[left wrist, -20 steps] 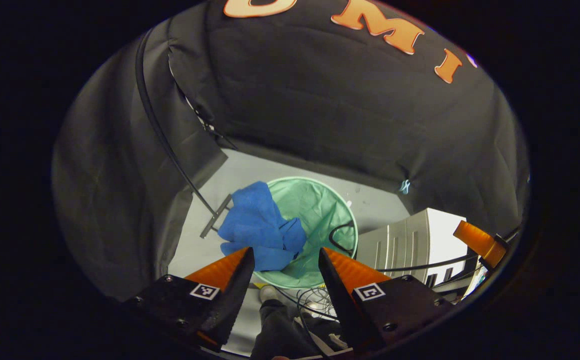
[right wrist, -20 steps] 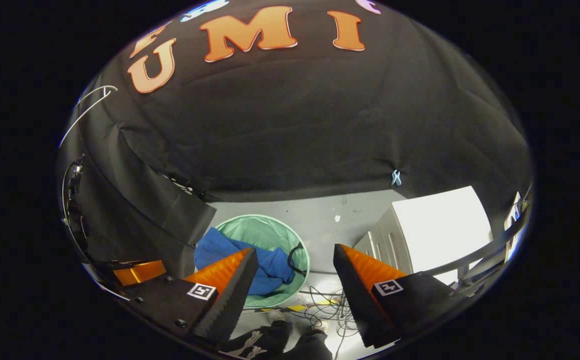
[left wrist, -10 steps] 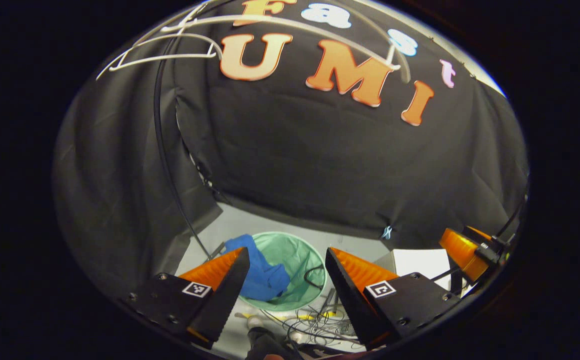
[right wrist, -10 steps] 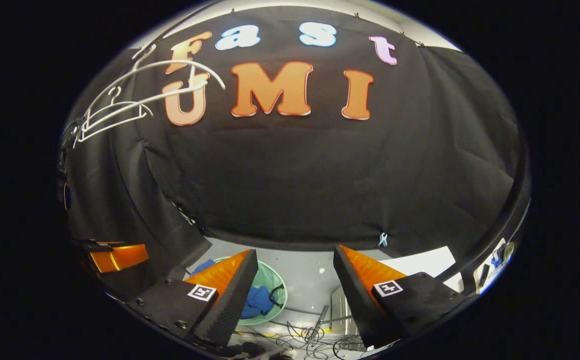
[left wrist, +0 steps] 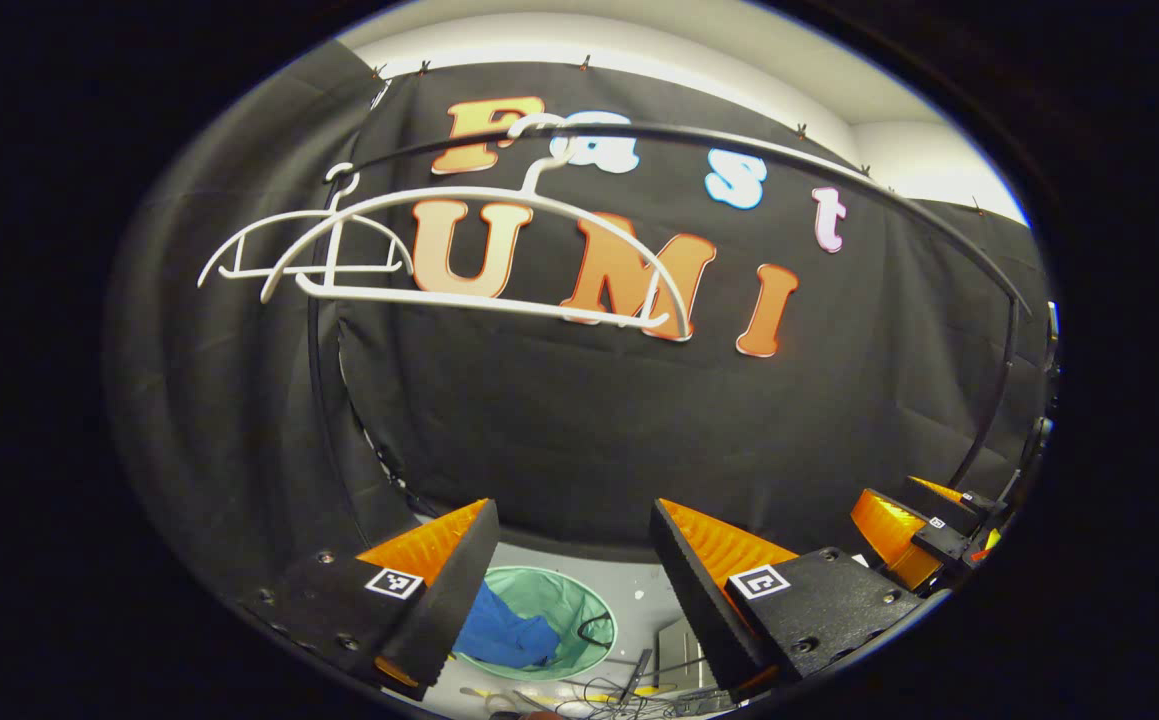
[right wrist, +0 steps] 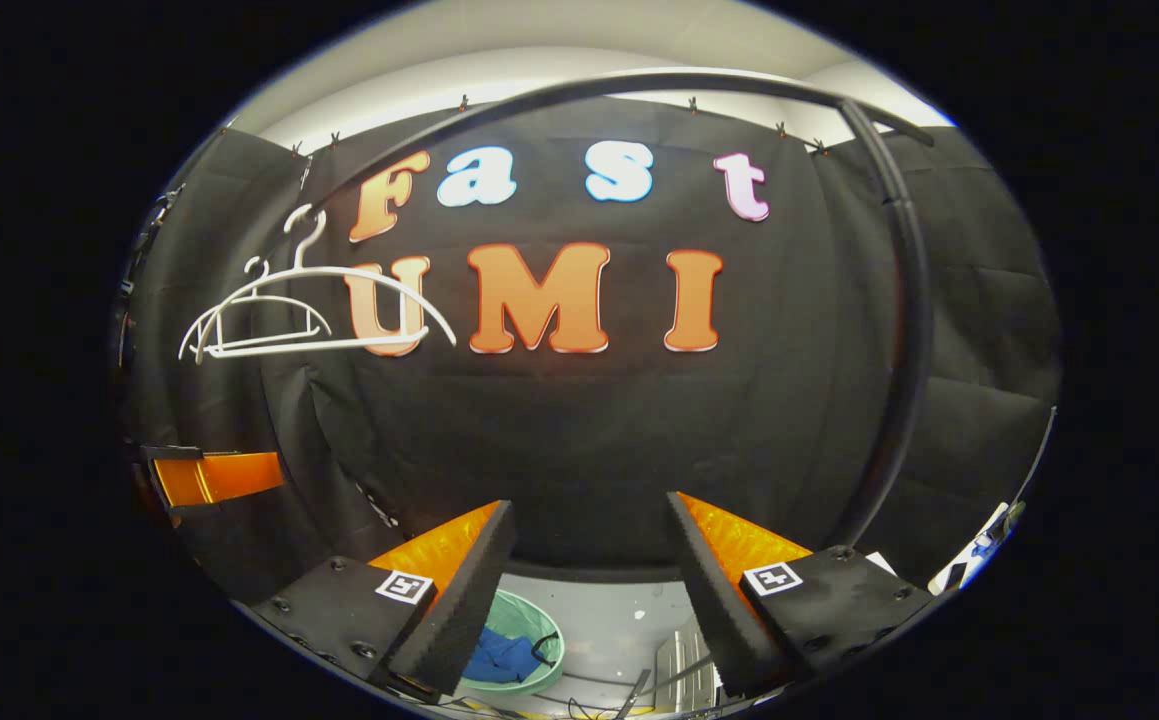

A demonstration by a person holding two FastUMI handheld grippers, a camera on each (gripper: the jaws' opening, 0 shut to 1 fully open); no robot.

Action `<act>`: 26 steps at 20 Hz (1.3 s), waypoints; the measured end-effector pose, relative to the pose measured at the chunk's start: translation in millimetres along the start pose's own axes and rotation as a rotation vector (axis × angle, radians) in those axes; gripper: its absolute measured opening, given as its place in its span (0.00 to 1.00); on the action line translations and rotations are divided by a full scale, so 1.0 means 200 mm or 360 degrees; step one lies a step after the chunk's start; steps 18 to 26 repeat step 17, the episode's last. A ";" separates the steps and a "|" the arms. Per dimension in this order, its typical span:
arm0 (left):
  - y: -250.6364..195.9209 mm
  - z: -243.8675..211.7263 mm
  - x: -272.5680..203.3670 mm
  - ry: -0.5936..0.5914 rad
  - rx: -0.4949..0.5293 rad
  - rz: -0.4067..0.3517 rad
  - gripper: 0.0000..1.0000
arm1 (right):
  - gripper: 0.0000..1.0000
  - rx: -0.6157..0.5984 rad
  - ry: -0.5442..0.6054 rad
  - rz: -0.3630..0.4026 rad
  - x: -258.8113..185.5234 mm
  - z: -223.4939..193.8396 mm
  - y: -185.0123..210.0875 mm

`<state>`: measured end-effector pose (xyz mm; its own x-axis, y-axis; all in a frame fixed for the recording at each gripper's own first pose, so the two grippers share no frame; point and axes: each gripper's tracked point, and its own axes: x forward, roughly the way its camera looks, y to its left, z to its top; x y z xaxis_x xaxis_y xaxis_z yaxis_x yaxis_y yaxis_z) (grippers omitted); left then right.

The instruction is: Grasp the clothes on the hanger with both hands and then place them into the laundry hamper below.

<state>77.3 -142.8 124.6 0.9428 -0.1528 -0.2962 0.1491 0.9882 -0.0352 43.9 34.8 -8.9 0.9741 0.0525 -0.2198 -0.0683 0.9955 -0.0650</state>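
Left gripper view: left gripper (left wrist: 571,560) fingers apart, holding nothing. Blue clothes (left wrist: 504,632) lie inside the green laundry hamper (left wrist: 579,600) on the floor below. Two white hangers (left wrist: 479,250) hang bare on the black rail (left wrist: 839,165). Right gripper (left wrist: 904,535) sits off at the right edge.

Right gripper view: right gripper (right wrist: 589,560) fingers apart, empty. Clothes (right wrist: 499,660) in hamper (right wrist: 547,640), hangers (right wrist: 309,310) bare. Placement looks done; best to keep both grippers clear of rail and hangers.

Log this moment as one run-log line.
left gripper: open, empty | right gripper: open, empty | blue garment: in green hamper | white hangers: bare on rail | stage: garment placed
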 end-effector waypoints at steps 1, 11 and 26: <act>-0.01 0.04 0.00 -0.0041 0.0017 -0.0003 0.96 | 0.94 -0.0003 -0.0039 -0.0003 -0.01 0.05 -0.02; -0.12 0.33 -0.26 -0.0407 0.0076 0.0021 0.93 | 0.90 -0.0071 -0.0279 -0.0035 -0.29 0.30 -0.16; -0.10 0.28 -0.33 -0.0412 0.0094 0.0050 0.93 | 0.90 -0.0081 -0.0281 -0.0013 -0.34 0.28 -0.13</act>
